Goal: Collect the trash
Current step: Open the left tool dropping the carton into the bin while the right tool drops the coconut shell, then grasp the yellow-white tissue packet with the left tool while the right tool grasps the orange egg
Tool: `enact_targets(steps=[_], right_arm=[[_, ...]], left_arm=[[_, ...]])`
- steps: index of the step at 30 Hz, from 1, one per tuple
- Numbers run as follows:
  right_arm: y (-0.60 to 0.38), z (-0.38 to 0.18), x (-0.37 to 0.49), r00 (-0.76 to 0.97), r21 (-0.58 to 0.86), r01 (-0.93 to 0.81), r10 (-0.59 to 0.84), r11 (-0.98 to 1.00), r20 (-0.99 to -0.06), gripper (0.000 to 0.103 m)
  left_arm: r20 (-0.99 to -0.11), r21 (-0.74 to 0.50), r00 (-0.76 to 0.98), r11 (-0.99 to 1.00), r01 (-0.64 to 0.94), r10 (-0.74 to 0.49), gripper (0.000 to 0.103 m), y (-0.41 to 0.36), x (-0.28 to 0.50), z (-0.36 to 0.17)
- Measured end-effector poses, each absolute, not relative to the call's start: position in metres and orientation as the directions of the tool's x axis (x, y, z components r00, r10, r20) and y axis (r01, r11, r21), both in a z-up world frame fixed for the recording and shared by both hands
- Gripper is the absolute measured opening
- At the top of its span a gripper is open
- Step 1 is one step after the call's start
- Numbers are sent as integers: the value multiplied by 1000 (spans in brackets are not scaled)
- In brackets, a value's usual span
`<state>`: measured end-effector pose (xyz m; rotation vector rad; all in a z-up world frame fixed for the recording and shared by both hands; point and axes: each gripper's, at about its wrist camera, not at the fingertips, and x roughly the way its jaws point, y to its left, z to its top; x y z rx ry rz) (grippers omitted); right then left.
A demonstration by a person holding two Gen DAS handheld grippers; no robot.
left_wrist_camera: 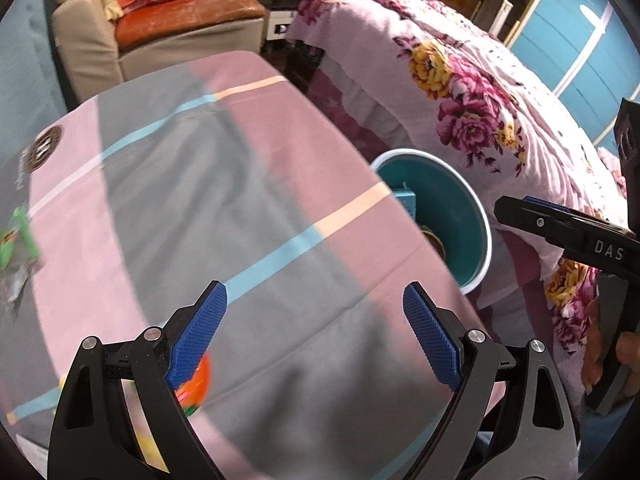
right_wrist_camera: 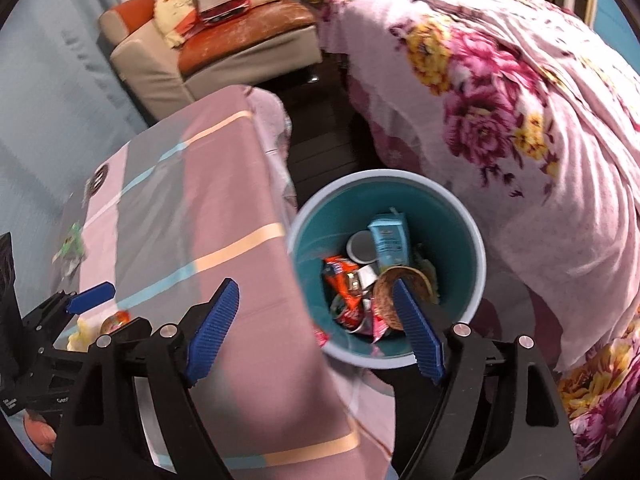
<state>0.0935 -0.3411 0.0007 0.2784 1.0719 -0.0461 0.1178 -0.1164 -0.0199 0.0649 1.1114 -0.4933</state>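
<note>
Hovering over the bin [right_wrist_camera: 386, 276], the right gripper [right_wrist_camera: 316, 326] is seen with jaws spread and nothing between the pads; one fingertip sits over the table edge, the other over the bin mouth. That position is judged to suit a drop straight into the bin, which is parked on the floor in the gap between table [right_wrist_camera: 224, 184] and bed [right_wrist_camera: 540, 128], close against the table edge (short carry from tabletop to rim).

Bin contents are visible: a blue carton [right_wrist_camera: 390, 240], red wrappers [right_wrist_camera: 344, 276], a grey lid, a brown round piece. So part of the trash is judged already collected.

The left gripper [left_wrist_camera: 316, 336] is held over the table cloth [left_wrist_camera: 224, 208], also spread wide, empty. Remaining trash is seen on the table: a green wrapper [left_wrist_camera: 16, 236] at the far left edge, an orange item [left_wrist_camera: 198, 380] partly hidden behind the left finger, something pale yellow beside it (too blurred to identify).

Obstructions:
- bin rim partly tucked under the overhanging cloth, so the mouth is narrowed on the table side
- floral bedspread hangs near the bin's other side
- both grippers are close together; the right one's finger crosses the left view's edge

A sofa [left_wrist_camera: 160, 32] with a bag on it is seen beyond, well apart, not in the way.
</note>
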Motion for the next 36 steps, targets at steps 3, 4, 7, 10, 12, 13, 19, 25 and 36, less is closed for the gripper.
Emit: enact_targets(steps=[3,4,7,10,12,13,19,25,36], right_arm=[[-318,7,91,478,197,133,111,971,-871,76],[-311,9,90,477,196,120,116,973,-871,76],[-291,13,88,471,186,85,125,979,-873,76],[-267,16,86,461,171,34,136,985,-877,76],[-248,18,84,451,155,-6,140,988,-881,76],[-243,19,83,449,152,-14,142,988,-882,76],[-196,20,80,414,129,-117,167,985,-895,76],[-167,16,80,386,119,-162,174,980,-906,76],[-144,0,84,341,120,-180,176,976,-923,79]], left_arm=[[-870,-189,359,901,390,-338,90,-95,111,-17],[-869,-191,365,905,379,-336,90,-86,108,-16],[-866,-195,376,915,353,-330,90,-63,100,-14],[-867,-187,386,924,332,-314,90,-42,92,-12],[-869,-178,394,931,318,-300,90,-27,87,-12],[-869,-174,397,934,313,-295,90,-21,85,-12],[-876,-171,403,952,254,-265,90,21,73,-18],[-904,-136,371,964,228,-215,90,54,65,-36],[-941,-104,292,966,237,-173,90,66,60,-74]])
